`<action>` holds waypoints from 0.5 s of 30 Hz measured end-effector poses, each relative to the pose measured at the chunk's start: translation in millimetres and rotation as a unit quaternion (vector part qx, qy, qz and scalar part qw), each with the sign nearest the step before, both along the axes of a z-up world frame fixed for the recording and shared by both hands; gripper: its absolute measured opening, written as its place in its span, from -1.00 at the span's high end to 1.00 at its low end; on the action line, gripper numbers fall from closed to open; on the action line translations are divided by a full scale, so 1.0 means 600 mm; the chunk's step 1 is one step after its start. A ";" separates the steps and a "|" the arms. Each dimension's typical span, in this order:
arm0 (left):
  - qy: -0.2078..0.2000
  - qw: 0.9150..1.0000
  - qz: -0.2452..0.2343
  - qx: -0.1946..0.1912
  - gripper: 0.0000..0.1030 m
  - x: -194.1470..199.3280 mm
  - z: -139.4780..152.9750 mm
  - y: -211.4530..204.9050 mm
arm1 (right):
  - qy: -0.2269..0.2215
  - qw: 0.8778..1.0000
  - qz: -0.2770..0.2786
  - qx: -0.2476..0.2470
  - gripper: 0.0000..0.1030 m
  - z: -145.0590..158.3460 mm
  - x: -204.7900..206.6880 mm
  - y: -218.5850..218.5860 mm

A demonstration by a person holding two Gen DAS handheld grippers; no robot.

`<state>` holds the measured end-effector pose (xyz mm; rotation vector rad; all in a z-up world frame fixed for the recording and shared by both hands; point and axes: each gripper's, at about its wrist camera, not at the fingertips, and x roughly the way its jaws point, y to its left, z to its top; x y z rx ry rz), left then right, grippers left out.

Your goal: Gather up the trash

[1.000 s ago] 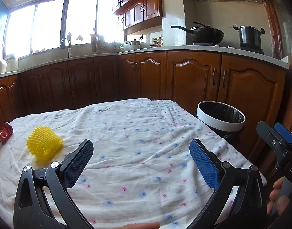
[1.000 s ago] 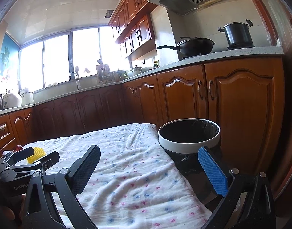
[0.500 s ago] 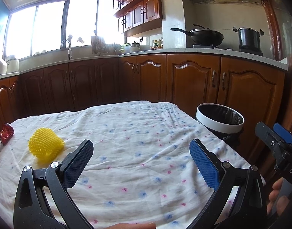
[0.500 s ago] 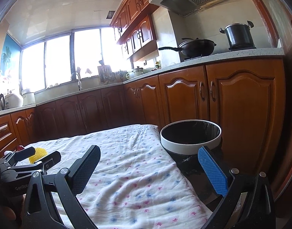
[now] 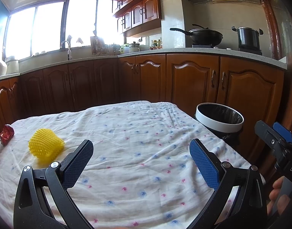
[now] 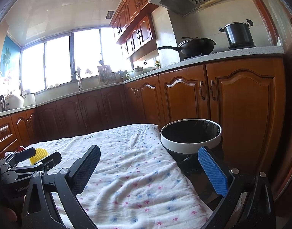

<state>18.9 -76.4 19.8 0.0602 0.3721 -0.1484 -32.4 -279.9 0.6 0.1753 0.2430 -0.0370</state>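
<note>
so the count: one yellow net [image 5: 45, 147] at 9 o'clock, one red wrapper [image 5: 6, 133], one bin [image 5: 219, 118] at 3, one wok [image 5: 205, 36], one pot [image 5: 248, 37], two grippers.

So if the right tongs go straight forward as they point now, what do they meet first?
Probably the round white-rimmed trash bin with a black liner, just ahead between the open right tongs; depth is uncertain.

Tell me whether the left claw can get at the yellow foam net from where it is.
Probably yes. The left claw is open and empty, and the yellow foam net lies just ahead to its left on the cloth, nothing between them.
</note>
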 end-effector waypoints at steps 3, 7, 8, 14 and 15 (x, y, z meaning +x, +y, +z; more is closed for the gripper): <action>0.001 1.000 -0.001 -0.001 -1.00 -0.001 0.000 0.000 | 0.000 1.000 0.001 0.001 -1.00 0.000 -0.001 0.000; 0.004 1.000 -0.002 -0.001 -1.00 -0.001 -0.002 0.001 | 0.001 1.000 0.001 0.001 -1.00 0.000 -0.001 0.001; 0.004 1.000 -0.001 -0.001 -1.00 0.000 -0.003 0.001 | 0.001 1.000 0.001 0.001 -1.00 0.001 -0.001 0.001; 0.007 1.000 -0.005 0.000 -1.00 0.003 -0.003 0.001 | 0.002 1.000 0.002 0.002 -1.00 0.000 -0.002 0.002; 0.007 1.000 -0.005 0.001 -1.00 0.003 -0.004 0.000 | 0.002 1.000 0.002 0.002 -1.00 0.000 -0.001 0.001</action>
